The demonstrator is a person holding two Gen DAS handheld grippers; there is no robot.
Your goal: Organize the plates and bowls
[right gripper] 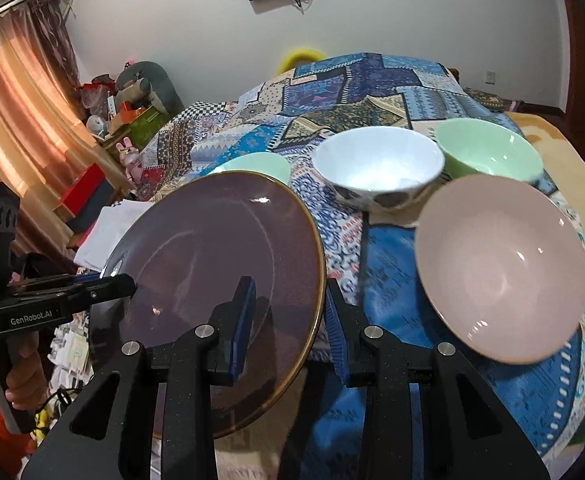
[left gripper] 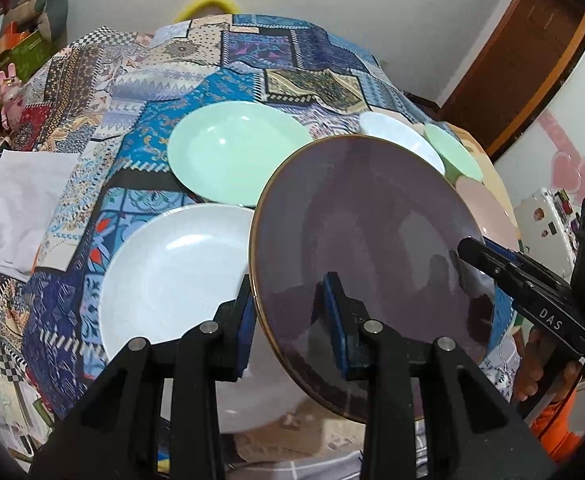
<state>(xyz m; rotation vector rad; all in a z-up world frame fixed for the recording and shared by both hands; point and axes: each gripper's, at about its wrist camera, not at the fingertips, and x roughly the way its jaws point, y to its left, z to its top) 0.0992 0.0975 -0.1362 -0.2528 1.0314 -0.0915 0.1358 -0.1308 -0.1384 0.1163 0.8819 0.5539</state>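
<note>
A dark purple plate with a gold rim [left gripper: 364, 248] [right gripper: 220, 264] is held tilted above the table between both grippers. My left gripper [left gripper: 288, 320] straddles its left edge, one pad under and one on top. My right gripper [right gripper: 288, 320] straddles its right edge; it also shows in the left wrist view [left gripper: 480, 254]. The left gripper shows in the right wrist view [right gripper: 124, 280]. A white plate [left gripper: 172, 280] and a green plate [left gripper: 232, 152] lie left. A white bowl [right gripper: 376, 164], a green bowl [right gripper: 488, 148] and a pink bowl [right gripper: 500, 268] stand right.
The table wears a patchwork blue cloth [left gripper: 252, 60] [right gripper: 372, 92]. White paper [left gripper: 16, 204] lies at its left edge. A shelf with toys and boxes [right gripper: 124, 120] stands beyond, next to orange curtains [right gripper: 12, 140]. A wooden door [left gripper: 524, 60] is at the right.
</note>
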